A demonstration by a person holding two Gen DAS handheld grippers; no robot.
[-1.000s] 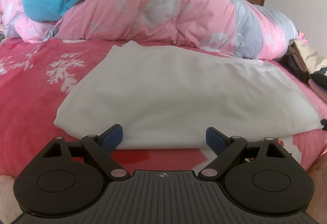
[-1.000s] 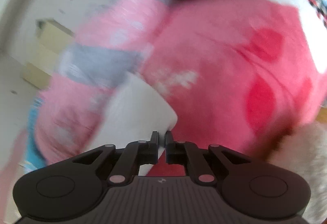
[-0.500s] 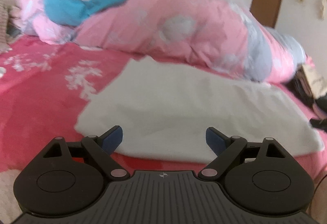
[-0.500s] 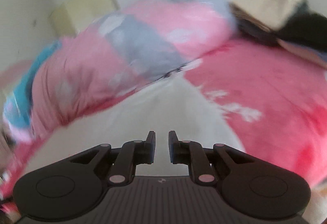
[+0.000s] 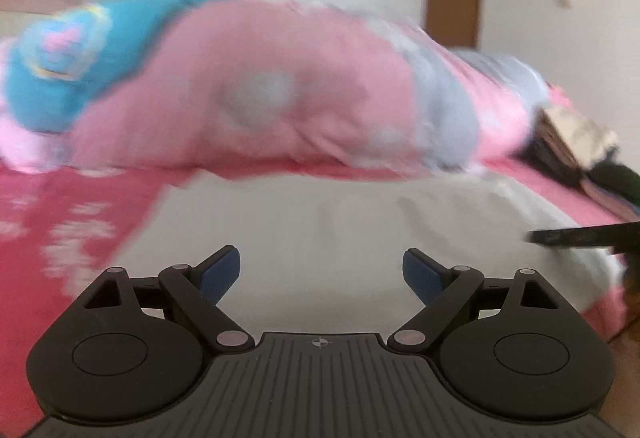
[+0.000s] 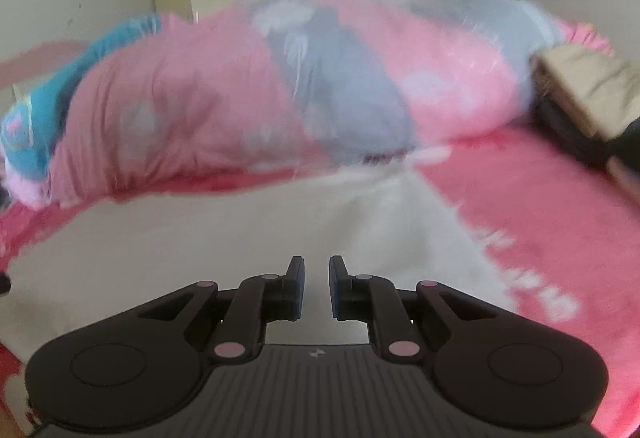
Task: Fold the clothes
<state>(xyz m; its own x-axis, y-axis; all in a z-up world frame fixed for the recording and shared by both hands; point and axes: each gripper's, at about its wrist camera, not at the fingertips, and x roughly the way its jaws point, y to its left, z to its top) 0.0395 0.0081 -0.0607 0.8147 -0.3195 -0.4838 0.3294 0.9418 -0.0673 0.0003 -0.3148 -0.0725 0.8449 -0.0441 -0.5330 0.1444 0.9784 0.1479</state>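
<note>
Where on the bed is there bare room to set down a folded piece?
Bare red bedspread lies left of the white garment, below the blue pillow. More lies right of the garment, before the stacked clothes. The pink duvet crowds the far side.

no words, brands or numbers can be read in either view. the only signs are small moulded marks on the black housings behind the tongs: a tiny crosshair-in-a-circle mark (image 5: pixel 319 342) at the top middle of the ribbed plate in the left wrist view, and a small lightning-like mark (image 6: pixel 316 353) at the same spot in the right wrist view. the blue cushion (image 5: pixel 80 78) at the far edge of the bed bears a blurred heart-shaped patch; no lettering on it is legible.
</note>
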